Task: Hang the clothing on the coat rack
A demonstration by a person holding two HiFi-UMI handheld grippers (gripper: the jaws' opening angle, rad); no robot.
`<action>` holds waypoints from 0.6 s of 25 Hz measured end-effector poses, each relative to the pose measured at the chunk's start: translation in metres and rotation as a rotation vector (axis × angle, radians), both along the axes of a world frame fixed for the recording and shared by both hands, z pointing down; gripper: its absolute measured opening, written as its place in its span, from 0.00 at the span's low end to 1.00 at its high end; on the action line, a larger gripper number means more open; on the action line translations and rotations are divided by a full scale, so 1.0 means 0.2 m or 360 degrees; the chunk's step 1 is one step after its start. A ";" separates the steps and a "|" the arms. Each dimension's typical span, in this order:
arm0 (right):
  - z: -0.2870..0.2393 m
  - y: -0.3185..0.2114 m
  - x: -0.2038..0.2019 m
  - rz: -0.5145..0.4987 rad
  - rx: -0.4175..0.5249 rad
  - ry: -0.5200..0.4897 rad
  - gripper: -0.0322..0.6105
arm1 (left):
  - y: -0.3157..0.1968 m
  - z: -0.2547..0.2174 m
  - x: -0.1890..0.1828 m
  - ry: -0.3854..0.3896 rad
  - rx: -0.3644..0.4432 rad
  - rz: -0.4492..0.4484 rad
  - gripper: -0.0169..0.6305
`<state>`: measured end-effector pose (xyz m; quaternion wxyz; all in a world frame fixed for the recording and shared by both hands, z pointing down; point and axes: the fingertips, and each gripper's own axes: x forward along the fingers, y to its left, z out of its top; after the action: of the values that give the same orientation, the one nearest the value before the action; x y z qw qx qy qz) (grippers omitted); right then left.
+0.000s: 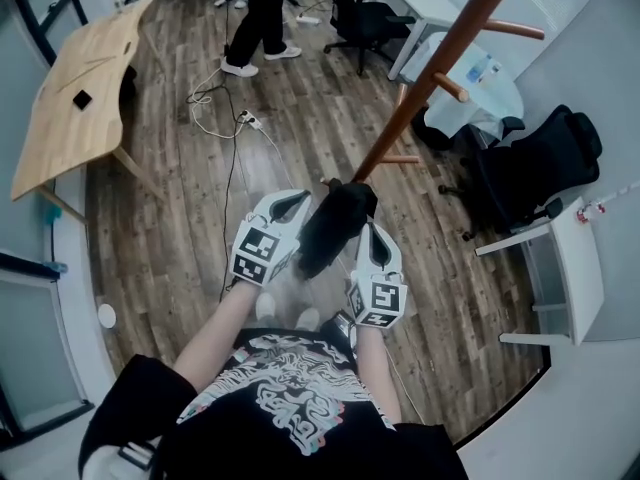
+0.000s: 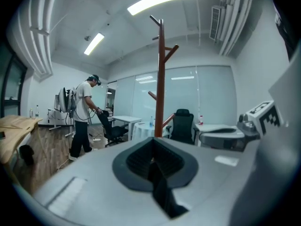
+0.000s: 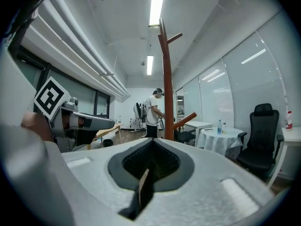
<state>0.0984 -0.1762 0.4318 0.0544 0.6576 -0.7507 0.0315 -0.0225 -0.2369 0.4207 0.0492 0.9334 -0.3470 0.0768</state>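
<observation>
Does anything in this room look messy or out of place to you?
Only the floor stands out: loose white cables and a power strip sprawl across the wood planks, left of the coat rack. The black garment is a bunched lump, not hung yet.

Straight ahead the coat rack [image 1: 430, 78] pole stands just beyond the clothing [image 1: 335, 223], its pegs [image 1: 451, 88] jutting sideways. Open floor [image 1: 170, 228] runs on your left to the wooden counter [image 1: 70, 98]; a black chair [image 1: 530, 168] and white counter [image 1: 575, 268] crowd your right
</observation>
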 end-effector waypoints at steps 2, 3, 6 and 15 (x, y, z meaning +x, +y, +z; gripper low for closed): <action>0.00 0.01 0.02 -0.0021 -0.0017 0.0041 0.05 | 0.01 0.01 0.03 -0.0009 -0.0004 -0.0009 0.01; 0.01 0.02 0.03 -0.0032 -0.0018 0.0052 0.05 | 0.01 0.02 0.05 -0.0013 -0.0005 -0.0009 0.01; 0.02 0.02 0.08 -0.0048 -0.0007 0.0019 0.05 | 0.02 0.05 0.12 -0.0020 -0.0013 0.0004 0.01; 0.05 -0.01 0.22 -0.0051 0.0000 -0.0056 0.05 | -0.01 0.08 0.24 -0.0039 -0.0011 -0.0023 0.01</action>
<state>0.1418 -0.1781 0.4415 0.0418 0.6448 -0.7621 0.0423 0.0245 -0.2385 0.4360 0.0488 0.9297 -0.3541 0.0892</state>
